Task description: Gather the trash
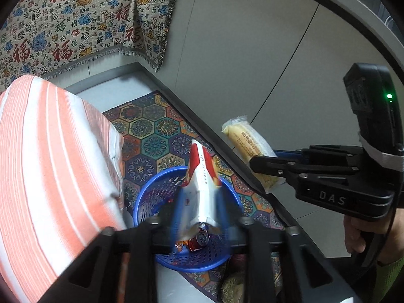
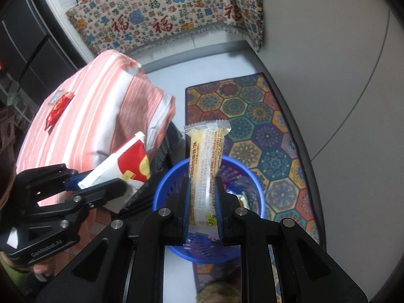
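L gripper (image 1: 199, 202): jaws closed on red/white wrapper (image 1: 200, 176), held right over blue basket (image 1: 224, 255); blurred in L wrist view.
R gripper (image 2: 203, 202): jaws clamped on yellow snack pack (image 2: 205, 166), upright, crimped end up, above the basket (image 2: 161, 192).
R gripper, from L cam (image 1: 262, 166): sits to the right, yellow pack (image 1: 248, 141) sticking out past the jaws, over the floor/rug edge.
L gripper, from R cam (image 2: 101, 184): to the left, red/white wrapper (image 2: 126, 161) angled up toward the cushion.
Basket: blue perforated plastic, on the rug edge; inside a crushed can (image 1: 202, 238) and scraps of wrappers, details unclear.
Rug (image 2: 265, 131): multicolour hexagon pattern w/ dark border, lying on the floor.
Floor (image 1: 252, 63): pale grey large tiles w/ thin seams.
Cushion (image 2: 96, 116): orange/white striped, big, just beside the basket on its left; small red packet (image 2: 58, 108) lies on top.
Bkgd: fringed cloth (image 2: 164, 12) w/ red, blue, yellow Chinese characters draped over furniture behind the cushion; dark cabinet fronts (image 2: 27, 43) far left in R view.
Person: hand (image 1: 358, 237) on R gripper handle, green sleeve at wrist.
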The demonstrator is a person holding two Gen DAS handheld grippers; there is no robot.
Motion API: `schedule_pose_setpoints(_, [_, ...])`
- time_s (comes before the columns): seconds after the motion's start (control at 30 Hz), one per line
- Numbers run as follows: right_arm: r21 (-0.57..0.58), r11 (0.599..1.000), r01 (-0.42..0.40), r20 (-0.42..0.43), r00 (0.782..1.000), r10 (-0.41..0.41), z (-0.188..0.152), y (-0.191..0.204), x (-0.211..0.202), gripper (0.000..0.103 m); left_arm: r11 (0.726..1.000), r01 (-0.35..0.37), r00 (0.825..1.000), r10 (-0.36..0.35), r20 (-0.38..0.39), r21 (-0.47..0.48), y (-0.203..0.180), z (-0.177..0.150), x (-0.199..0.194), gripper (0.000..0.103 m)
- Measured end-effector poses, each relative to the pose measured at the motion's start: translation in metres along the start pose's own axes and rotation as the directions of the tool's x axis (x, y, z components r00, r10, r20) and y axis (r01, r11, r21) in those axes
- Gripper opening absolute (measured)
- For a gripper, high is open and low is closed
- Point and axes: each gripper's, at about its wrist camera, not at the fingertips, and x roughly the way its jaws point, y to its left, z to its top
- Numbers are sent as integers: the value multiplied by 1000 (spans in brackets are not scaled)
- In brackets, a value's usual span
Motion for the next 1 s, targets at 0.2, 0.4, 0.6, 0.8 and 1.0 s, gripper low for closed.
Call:
schedule_pose_setpoints(0.2, [-11, 1000, 21, 19, 1000, -21, 0, 1, -1, 47, 998, -5, 1000, 5, 2, -58, 13, 6, 5, 54])
schedule_pose_setpoints(0.4, [-7, 999, 46, 77, 996, -46, 4, 8, -13, 65, 995, -44, 998, 48, 40, -90, 28, -6, -32, 54])
schedule_pose_setpoints(0.6, [-83, 992, 94, 157, 984, -80, 9, 47, -20, 71, 989, -126, 986, 133, 96, -83, 55, -44, -93, 60])
schedule_pose_setpoints(0.8, [-230, 972, 46, 199, 980, 1, 5, 124, -12, 76, 954, -265, 956, 279, 88, -141, 114, -100, -140, 60])
schedule_pose_setpoints(1.0, [-383, 921, -74, 140, 981, 137, -10, 218, 13, 76, 890, -377, 914, 403, 54, -256, 187, -136, -179, 60])
